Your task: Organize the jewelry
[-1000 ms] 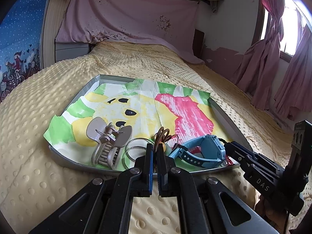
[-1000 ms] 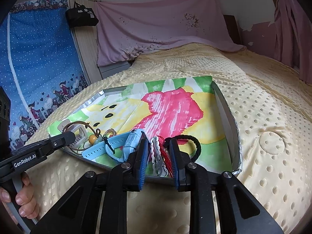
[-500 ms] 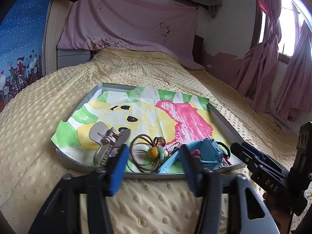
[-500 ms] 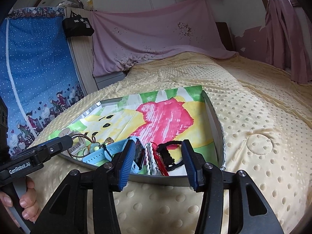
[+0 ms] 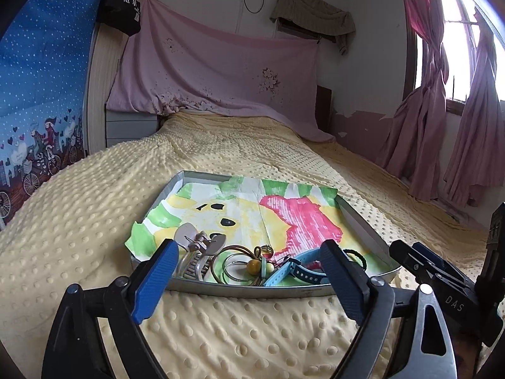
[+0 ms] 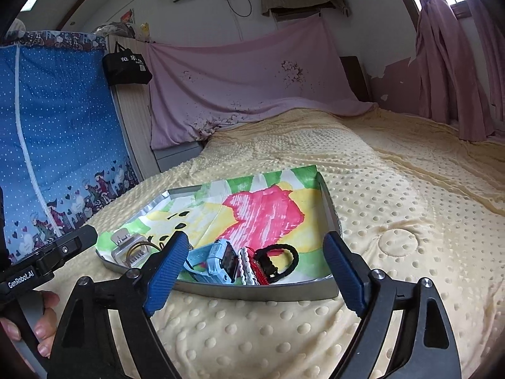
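A grey metal tray (image 5: pixel 363 221) (image 6: pixel 331 208) lined with a painted paper lies on the yellow bedspread. Along its near edge lie a beige claw hair clip (image 5: pixel 197 246) (image 6: pixel 124 246), thin bangles with a brown beaded cord (image 5: pixel 243 265), a blue watch (image 5: pixel 296 270) (image 6: pixel 217 260), a white and red bracelet (image 6: pixel 251 268) and a black cord bracelet (image 6: pixel 279 257). My left gripper (image 5: pixel 249 268) is open wide, pulled back in front of the tray, holding nothing. My right gripper (image 6: pixel 254 263) is open too, short of the tray's near rim, with nothing between its fingers.
The dotted yellow bedspread (image 5: pixel 252 331) spreads all around the tray. A pink sheet (image 5: pixel 221 75) hangs at the headboard, a blue patterned curtain (image 6: pixel 56 145) at the left, pink curtains (image 5: pixel 457 126) at the right. A hand (image 6: pixel 44 325) holds the left gripper's handle.
Both grippers have opened from shut to wide open and drawn back and up from the tray. The beaded cord and the white and red bracelet now lie free in the tray.
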`<state>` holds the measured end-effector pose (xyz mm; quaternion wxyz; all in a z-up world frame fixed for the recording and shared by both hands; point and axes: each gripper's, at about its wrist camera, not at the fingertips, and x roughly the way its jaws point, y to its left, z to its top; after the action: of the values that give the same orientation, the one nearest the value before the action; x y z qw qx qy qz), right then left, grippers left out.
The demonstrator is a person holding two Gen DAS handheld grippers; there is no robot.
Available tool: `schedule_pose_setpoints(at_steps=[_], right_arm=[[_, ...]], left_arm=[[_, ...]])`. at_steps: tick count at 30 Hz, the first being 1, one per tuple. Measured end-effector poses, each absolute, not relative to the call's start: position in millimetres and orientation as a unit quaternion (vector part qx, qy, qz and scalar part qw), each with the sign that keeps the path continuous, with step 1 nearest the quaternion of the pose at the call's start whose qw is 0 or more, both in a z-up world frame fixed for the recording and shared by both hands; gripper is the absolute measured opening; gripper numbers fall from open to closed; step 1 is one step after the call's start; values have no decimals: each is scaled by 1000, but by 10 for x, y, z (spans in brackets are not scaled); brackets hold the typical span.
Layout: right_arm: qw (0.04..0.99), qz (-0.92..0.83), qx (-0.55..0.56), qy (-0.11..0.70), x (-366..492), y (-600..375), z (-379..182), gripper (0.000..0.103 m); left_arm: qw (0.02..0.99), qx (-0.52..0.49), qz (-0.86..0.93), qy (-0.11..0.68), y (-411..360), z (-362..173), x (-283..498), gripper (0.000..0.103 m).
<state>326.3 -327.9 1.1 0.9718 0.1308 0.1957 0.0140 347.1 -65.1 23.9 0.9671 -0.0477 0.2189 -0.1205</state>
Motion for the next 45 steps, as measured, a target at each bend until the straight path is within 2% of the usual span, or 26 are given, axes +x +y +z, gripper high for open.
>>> schedule_pose_setpoints(at_steps=[2, 8, 26, 36, 45], right_arm=[[975, 13, 128, 181, 3150, -3275, 104, 93], [983, 13, 125, 137, 2713, -3229, 417, 101], [990, 37, 90, 104, 1094, -3041, 1055, 102], [991, 44, 70, 103, 399, -2997, 1019, 102], [991, 38, 53, 114, 250, -2955, 821, 101]], left_arm=[[972, -45, -112, 200, -615, 304, 3341, 100], [979, -57, -99, 167, -447, 488, 2970, 103], [991, -46, -67, 111, -170, 924, 1451, 103], [991, -55, -50, 113, -72, 827, 796, 103], [993, -34, -30, 113, -142, 610, 531, 103]])
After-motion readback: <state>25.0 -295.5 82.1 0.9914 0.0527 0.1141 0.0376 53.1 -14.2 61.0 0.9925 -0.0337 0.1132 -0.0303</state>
